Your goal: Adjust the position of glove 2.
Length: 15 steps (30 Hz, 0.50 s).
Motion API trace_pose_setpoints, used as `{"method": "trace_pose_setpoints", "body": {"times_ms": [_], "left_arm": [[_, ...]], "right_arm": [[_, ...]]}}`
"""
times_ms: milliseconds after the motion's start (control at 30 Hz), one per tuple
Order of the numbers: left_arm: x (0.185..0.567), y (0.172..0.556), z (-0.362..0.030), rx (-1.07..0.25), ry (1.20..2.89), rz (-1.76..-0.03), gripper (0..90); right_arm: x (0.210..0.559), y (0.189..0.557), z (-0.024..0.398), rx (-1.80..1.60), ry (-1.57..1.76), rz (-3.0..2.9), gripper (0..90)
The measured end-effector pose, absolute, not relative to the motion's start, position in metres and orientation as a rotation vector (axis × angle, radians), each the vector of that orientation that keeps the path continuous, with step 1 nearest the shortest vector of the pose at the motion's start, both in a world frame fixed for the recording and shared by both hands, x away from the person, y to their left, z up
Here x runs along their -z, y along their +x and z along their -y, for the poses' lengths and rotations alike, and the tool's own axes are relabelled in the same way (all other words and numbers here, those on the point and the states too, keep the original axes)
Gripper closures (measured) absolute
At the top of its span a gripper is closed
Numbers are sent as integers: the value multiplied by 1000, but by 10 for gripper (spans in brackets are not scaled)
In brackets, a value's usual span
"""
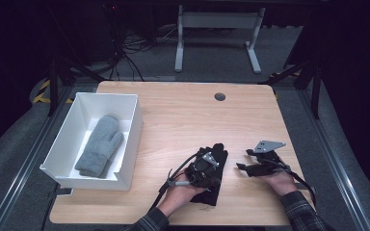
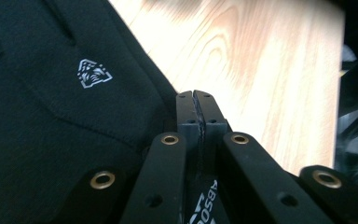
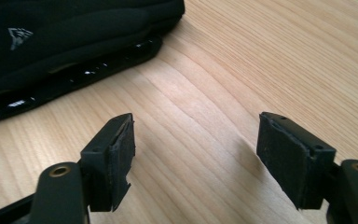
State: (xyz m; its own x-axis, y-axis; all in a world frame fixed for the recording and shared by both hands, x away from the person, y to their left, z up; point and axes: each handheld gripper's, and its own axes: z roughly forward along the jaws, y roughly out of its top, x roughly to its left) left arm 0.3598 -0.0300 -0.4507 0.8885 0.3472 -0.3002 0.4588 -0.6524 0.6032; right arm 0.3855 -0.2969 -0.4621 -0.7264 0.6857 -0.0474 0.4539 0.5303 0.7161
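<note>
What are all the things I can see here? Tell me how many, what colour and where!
Table: one, light wood, in the middle, with a small dark round hole near its far edge.
Bin: one, white, on the table's left side.
Mitten: one, grey, lying inside the bin.
Black glove: one, black with a small white logo, flat on the table's near part, under the left tool.
Desk frame: one, white legs, on the floor beyond the table.
Cables: several, black, on the floor at the far left.
Left tool: one, black, jaws shut, at the glove's edge.
Right tool: one, black, jaws open over bare wood, right of the glove.
Hands: two, each holding a tool, at the near edge.
</note>
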Motion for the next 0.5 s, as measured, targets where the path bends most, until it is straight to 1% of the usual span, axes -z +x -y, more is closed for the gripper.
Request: {"method": "trace_pose_setpoints", "body": {"times_ms": [267,500], "left_arm": [[449,363,10,179,2372,-614,900],[447,364,-4,141,2388,-638,900]], "right_arm": [[467,389,309,-1033,991,-2415,232],[468,389,312,-1045,995,-2399,213]]}}
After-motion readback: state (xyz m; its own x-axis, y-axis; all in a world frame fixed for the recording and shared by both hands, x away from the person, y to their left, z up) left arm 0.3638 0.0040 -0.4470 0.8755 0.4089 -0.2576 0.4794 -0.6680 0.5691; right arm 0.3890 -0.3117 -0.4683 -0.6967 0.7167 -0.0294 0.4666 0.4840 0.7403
